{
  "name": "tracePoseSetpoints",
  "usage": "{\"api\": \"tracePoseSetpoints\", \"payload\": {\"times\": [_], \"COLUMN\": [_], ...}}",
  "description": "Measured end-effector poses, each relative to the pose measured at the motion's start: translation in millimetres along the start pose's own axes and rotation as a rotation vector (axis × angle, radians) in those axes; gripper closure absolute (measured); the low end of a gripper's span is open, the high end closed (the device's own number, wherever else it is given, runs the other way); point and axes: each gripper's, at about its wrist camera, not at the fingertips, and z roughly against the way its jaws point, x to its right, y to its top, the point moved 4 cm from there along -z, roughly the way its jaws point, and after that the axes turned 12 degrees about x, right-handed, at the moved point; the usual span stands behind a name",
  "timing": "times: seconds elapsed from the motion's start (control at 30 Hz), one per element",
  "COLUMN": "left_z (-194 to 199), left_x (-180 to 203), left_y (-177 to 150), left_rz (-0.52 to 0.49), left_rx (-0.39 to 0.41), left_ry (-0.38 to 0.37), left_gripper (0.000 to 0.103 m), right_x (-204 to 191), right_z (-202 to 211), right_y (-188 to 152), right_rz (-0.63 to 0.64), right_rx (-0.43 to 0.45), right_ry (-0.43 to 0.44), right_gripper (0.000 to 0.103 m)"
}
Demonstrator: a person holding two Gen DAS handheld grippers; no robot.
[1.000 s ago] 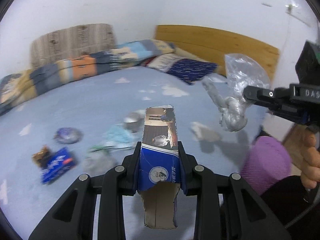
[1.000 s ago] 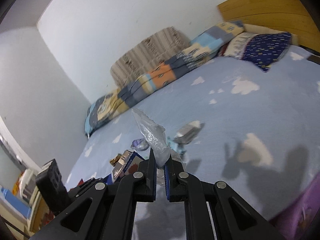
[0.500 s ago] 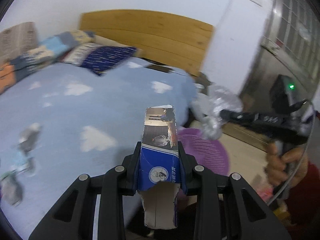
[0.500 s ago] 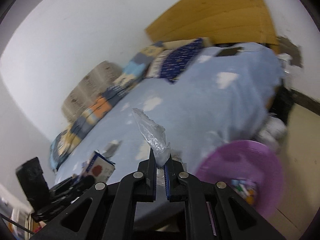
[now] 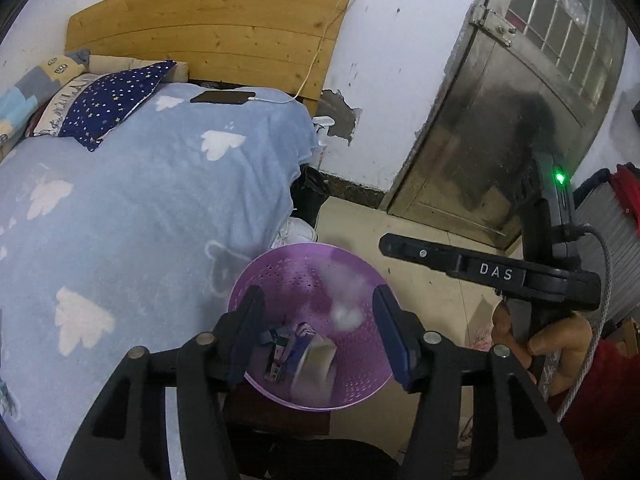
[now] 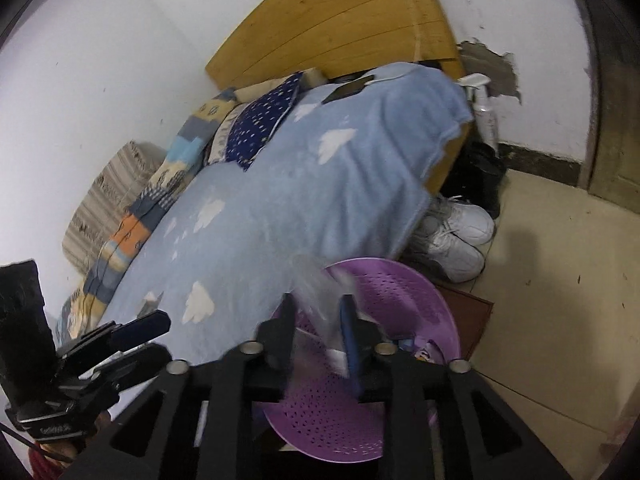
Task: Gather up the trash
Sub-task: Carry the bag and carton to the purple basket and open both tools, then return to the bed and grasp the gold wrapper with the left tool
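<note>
A purple perforated basket point(image 5: 362, 394) stands beside the bed, below both grippers; it also shows in the right wrist view point(image 6: 404, 292). My left gripper point(image 5: 316, 336) is open above it, and the blue-and-white carton point(image 5: 310, 360) lies blurred inside the basket among other wrappers. My right gripper point(image 6: 318, 334) is open over the basket, and the clear plastic bag point(image 6: 320, 284) is a blur between its jaws, loose. In the left wrist view the bag point(image 5: 344, 300) is a white blur over the basket, and the right gripper point(image 5: 386, 242) is seen from the side.
The bed with a blue cloud blanket point(image 5: 120, 208) lies to the left, with a phone point(image 5: 222, 97) on charge near the wooden headboard point(image 5: 208, 28). White sneakers point(image 6: 456, 236) sit on the tiled floor by the basket. A metal door point(image 5: 512, 100) stands at right.
Both grippers have swung from over the bed to above the purple basket and opened. The carton has dropped out of the left gripper into the basket, and the plastic bag is falling from the right one.
</note>
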Motion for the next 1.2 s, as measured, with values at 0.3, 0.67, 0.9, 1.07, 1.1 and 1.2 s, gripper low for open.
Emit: {"api": "tracePoseSetpoints", "payload": {"times": [0.3, 0.67, 0.9, 1.07, 1.1, 1.2], "left_z": [71.0, 217.0, 327.6, 370.2, 370.6, 367.6], "left_x": [-52.2, -152.0, -235.8, -315.6, -329.6, -354.9], "left_y": [-21.0, -85.1, -128.7, -174.7, -182.2, -193.4], "left_rz": [0.075, 0.213, 0.282, 0.361, 0.375, 0.437], "left_rx": [0.077, 0.156, 0.226, 0.143, 0.112, 0.113], "left_ry": [0.153, 0.456, 0.859, 1.134, 1.154, 1.109], "left_gripper": [0.048, 0.046, 0.034, 0.028, 0.028, 0.028], "right_x": [-32.2, -198.8, -299.6, -361.6, -371.1, -391.7], "right_z": [-1.3, -33.4, -53.2, -68.9, -73.3, -86.2], "right_y": [4.1, -36.3, -82.5, -125.6, -134.0, -160.4], "right_rz": [0.034, 0.266, 0.392, 0.453, 0.454, 0.462], "right_rx": [0.006, -0.109, -0.207, -0.301, -0.321, -0.376], "right_ry": [0.096, 0.35, 0.485, 0.562, 0.573, 0.597], "right_gripper": [0.076, 0.071, 0.064, 0.062, 0.062, 0.062]}}
